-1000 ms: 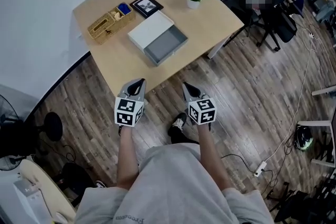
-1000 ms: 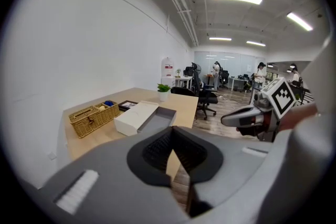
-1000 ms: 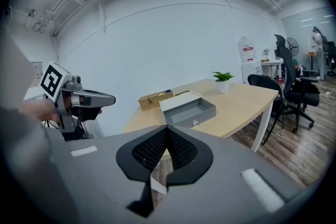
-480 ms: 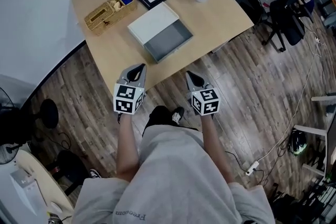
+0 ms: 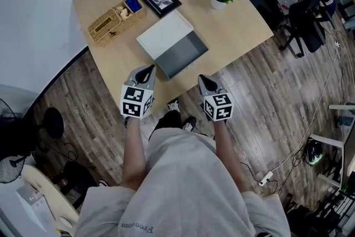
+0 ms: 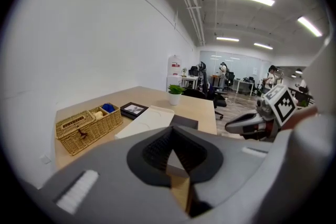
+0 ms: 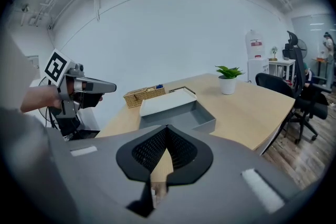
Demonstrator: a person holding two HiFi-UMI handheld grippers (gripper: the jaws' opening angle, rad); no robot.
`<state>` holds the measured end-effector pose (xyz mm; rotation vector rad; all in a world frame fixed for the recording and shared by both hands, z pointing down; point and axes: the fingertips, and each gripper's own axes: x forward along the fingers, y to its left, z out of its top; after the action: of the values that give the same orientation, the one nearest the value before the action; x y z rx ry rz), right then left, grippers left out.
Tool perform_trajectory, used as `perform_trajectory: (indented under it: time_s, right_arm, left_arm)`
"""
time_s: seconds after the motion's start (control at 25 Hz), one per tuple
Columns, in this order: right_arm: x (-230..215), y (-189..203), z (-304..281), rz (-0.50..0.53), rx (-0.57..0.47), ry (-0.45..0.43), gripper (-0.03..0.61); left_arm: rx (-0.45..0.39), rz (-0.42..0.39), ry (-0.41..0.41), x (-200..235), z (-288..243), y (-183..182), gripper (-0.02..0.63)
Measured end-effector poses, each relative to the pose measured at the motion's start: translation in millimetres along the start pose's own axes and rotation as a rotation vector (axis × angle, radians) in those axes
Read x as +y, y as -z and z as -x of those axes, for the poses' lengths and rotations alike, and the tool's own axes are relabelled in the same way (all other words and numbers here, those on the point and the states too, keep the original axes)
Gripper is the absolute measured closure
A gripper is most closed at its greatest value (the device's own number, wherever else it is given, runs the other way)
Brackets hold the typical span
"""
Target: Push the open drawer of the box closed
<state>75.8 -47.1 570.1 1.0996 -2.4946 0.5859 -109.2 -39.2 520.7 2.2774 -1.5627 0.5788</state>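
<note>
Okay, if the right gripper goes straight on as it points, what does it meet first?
Probably the front of the open drawer, just past the table edge; the right gripper aims straight at it. Height is unclear, so it might pass above.

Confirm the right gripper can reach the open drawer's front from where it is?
Probably yes. The drawer opens toward the near edge of the table, and the right gripper, jaws shut and empty, hovers just short of that edge with nothing between them.

The left tool [image 6: 171, 134] hides most of the drawer [image 6: 185, 122]; at 9 o'clock, the basket [image 6: 86, 126] holds items too small to tell.
</note>
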Motion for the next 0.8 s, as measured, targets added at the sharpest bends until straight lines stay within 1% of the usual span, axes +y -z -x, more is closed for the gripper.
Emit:
perform_trajectory:
  time_s: [0.2, 0.32, 0.48, 0.64, 0.8]
  right_arm:
    - [-10, -6, -22, -0.011, 0.023, 0.02, 0.578]
    - [-19, -9, -30, -0.022, 0.024, 0.035, 0.578]
    - [-31, -7, -41, -0.037, 0.032, 0.06, 0.577]
    - [-39, 1, -50, -0.036, 0.055, 0.079, 0.577]
    - [-44, 10, -59, -0.035, 0.082, 0.095, 0.577]
  left_arm:
    - [0.009, -0.021, 0.046, 16, -33, -21, 0.563]
    - [0.018, -0.037, 0.072, 23, -48, -25, 0.561]
    - [0.043, -0.065, 0.11, 34, -69, -21, 0.563]
    - [0.074, -0.085, 0.147, 44, -89, -8, 0.562]
    - [0.083, -0.095, 0.198, 50, -109, -1, 0.562]
